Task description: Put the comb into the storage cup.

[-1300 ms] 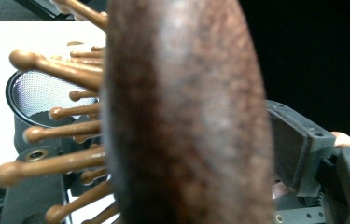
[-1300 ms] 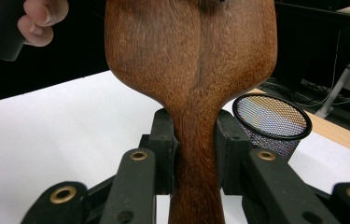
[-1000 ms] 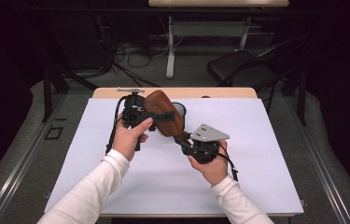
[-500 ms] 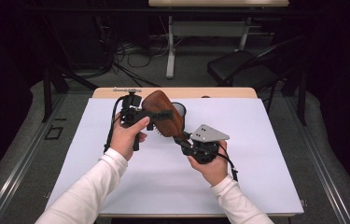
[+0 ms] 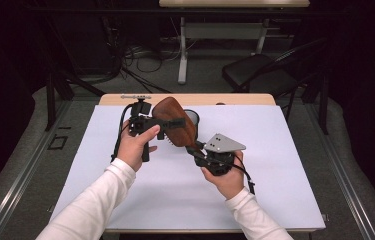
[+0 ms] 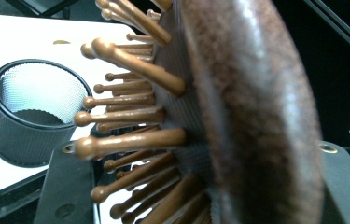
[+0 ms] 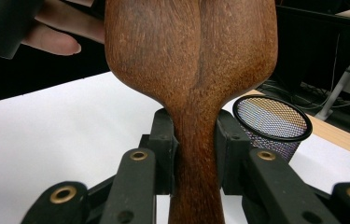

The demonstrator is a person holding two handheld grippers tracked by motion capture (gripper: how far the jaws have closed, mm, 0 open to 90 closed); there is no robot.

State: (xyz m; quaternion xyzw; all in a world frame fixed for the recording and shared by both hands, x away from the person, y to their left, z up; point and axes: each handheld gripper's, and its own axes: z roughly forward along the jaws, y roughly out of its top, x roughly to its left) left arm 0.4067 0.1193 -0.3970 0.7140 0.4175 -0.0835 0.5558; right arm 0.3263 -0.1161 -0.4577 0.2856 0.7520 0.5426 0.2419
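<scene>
Closing in, the left gripper (image 5: pixel 167 125) had just clamped its jaws on the wooden hairbrush's (image 5: pixel 175 127) head, while the right gripper (image 7: pixel 196 149) gripped the handle above the tabletop (image 5: pixel 275 165), near the mesh cup (image 6: pixel 32 112). Handover looked likely.

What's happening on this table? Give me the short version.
A person holds a wooden hairbrush in the air above the white table. The right hand-held gripper is clamped on its handle, and the left hand-held gripper, whose jaws have just been closing, grips the brush head. A black mesh cup stands on the table just behind it.
</scene>
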